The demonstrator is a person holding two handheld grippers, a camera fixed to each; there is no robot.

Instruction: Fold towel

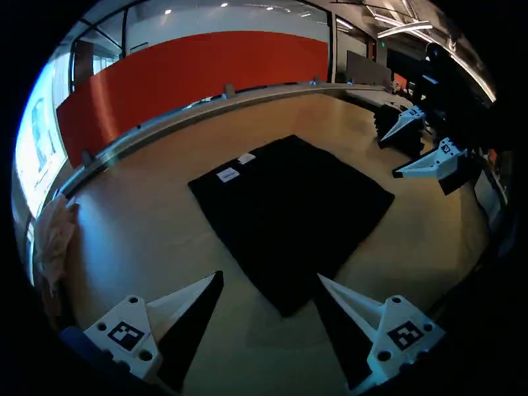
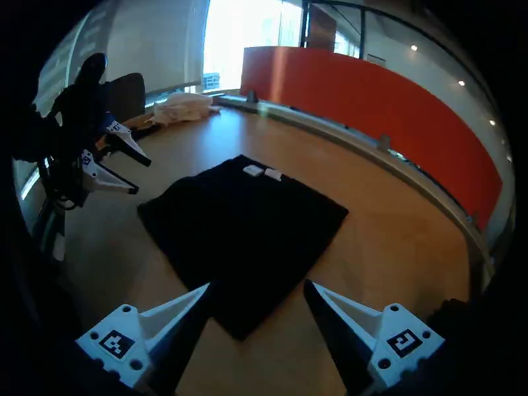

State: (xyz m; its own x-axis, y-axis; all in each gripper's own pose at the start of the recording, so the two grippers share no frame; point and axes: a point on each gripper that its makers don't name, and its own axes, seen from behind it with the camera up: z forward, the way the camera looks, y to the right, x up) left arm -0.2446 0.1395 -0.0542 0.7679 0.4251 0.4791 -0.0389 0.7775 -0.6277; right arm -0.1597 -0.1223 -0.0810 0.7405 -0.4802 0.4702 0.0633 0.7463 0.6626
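Towel (image 1: 290, 211), black, lies spread flat on the wooden surface (image 1: 152, 224) in the middle of the frame. Its near corner points between the fingers of my left tool (image 1: 269, 275), which stands wide and holds nothing. My right tool (image 2: 257, 284) is likewise wide and empty, low in its own view, with another corner just ahead. I judge the risk lies in the pinch. Black cloth on smooth wood hides its edge, so a finger may scrape the surface or drag the corner instead of lifting it. Uneven lifts would skew the fold across the white labels (image 1: 228, 174).
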